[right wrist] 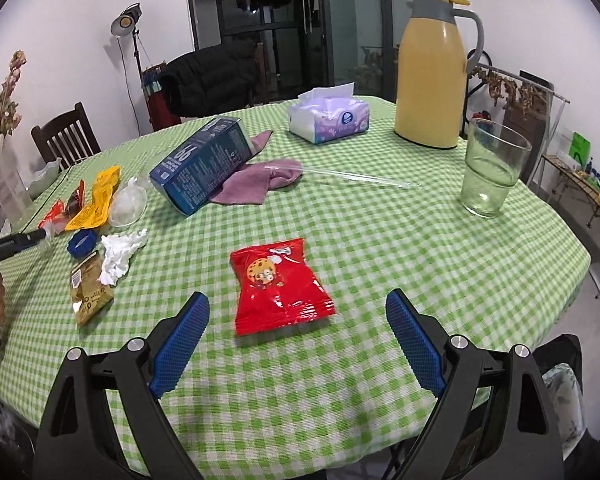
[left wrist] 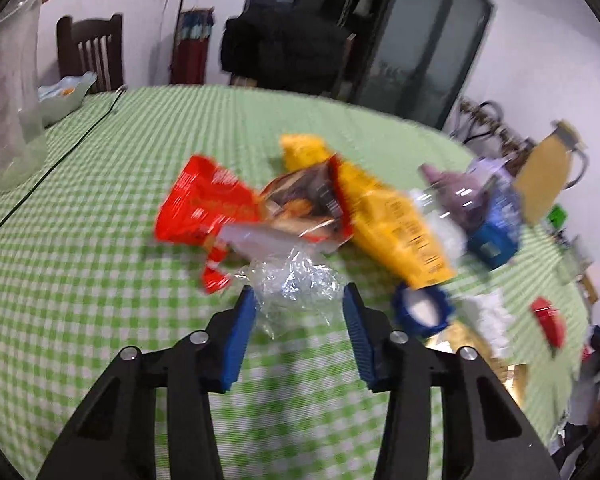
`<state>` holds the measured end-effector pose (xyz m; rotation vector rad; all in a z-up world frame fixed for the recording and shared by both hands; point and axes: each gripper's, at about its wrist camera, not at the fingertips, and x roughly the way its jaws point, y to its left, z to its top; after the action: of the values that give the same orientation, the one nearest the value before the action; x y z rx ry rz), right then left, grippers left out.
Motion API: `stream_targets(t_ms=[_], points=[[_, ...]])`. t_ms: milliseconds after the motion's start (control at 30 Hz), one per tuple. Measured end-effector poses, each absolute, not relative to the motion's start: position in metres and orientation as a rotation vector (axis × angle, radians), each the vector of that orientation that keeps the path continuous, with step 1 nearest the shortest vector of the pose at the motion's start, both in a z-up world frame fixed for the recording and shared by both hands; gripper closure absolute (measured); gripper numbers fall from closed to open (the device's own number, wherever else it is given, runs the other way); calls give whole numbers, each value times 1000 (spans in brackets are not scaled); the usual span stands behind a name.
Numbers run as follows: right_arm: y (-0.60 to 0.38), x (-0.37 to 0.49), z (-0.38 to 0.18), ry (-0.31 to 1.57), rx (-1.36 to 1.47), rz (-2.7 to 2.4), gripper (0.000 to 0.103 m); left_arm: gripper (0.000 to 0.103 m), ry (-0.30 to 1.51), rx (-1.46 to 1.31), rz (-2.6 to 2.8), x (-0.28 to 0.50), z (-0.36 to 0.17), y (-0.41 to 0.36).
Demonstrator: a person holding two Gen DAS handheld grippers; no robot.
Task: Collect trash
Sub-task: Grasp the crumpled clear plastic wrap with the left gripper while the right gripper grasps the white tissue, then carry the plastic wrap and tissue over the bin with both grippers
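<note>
Left hand-held gripper [left wrist: 298,300]: black arms, ribbed blue pads, jaws partly open either side of a crumpled clear film [left wrist: 296,286]; contact with the pads cannot be told through the blur. Right hand-held gripper [right wrist: 298,306]: same build, jaws wide, empty, flanking a red packet [right wrist: 280,286].

Surface [right wrist: 380,240]: round, green-and-white gingham cloth; near edge cut off by the frame.

Jug [right wrist: 432,72]: smooth yellow, grey collar, upright.

Carton [right wrist: 204,164]: blue card, lying down, long axis far-right to near-left, resting on a mauve cloth [right wrist: 252,184].

Red packet: glossy foil pillow, cookie print, long axis running away from the camera, just beyond the right jaws.

Yellow wrapper [left wrist: 384,216]: long, flat, pointing near-right; print blurred.

Blue cap [left wrist: 422,308]: ridged ring, beside the film.
</note>
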<state>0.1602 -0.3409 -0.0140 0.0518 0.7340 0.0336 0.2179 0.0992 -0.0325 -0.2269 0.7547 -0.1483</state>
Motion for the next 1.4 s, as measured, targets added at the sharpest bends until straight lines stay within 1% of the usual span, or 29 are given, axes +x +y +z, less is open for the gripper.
stream_targets(t_ms=[33,167,467,567,700,867,967,1000,1033,1067,1100,1167,1200,1233,1300,1400], points=[[-338,161,-14,736,51,39,17,64,735,-234,-166,217,-31,98],[-320,167,-13,732,29,69,17,64,656,-293,-218,207,-28,101],[-296,188,-32,790,3,73,17,64,612,-279,-234,205,-22,96],[-284,194,-30,793,47,142,17,64,653,-307,-234,207,-25,102],[-239,211,-32,805,-1,251,17,64,705,-293,-182,212,-34,105],[-182,236,-38,813,-83,357,17,64,706,-263,-136,210,-37,106],[-157,257,-46,853,-107,386,17,64,704,-258,-130,209,-37,107],[-149,264,-49,869,-112,388,20,64,705,-254,-126,209,-37,107],[-145,267,-51,877,-110,394,31,64,710,-250,-121,209,-38,107],[-141,273,-56,900,-97,400,36,64,718,-244,-111,210,-39,107],[-140,276,-59,915,-87,394,43,64,723,-242,-107,211,-39,108],[-140,277,-63,912,-87,368,53,64,726,-245,-109,211,-40,109],[-143,277,-62,909,-85,361,69,64,723,-244,-110,210,-39,109],[-146,276,-61,905,-63,367,82,64,722,-240,-112,210,-39,108],[-156,270,-55,886,-32,359,86,64,725,-235,-121,210,-40,106],[-176,253,-35,821,-20,322,87,64,723,-220,-136,210,-40,102]])
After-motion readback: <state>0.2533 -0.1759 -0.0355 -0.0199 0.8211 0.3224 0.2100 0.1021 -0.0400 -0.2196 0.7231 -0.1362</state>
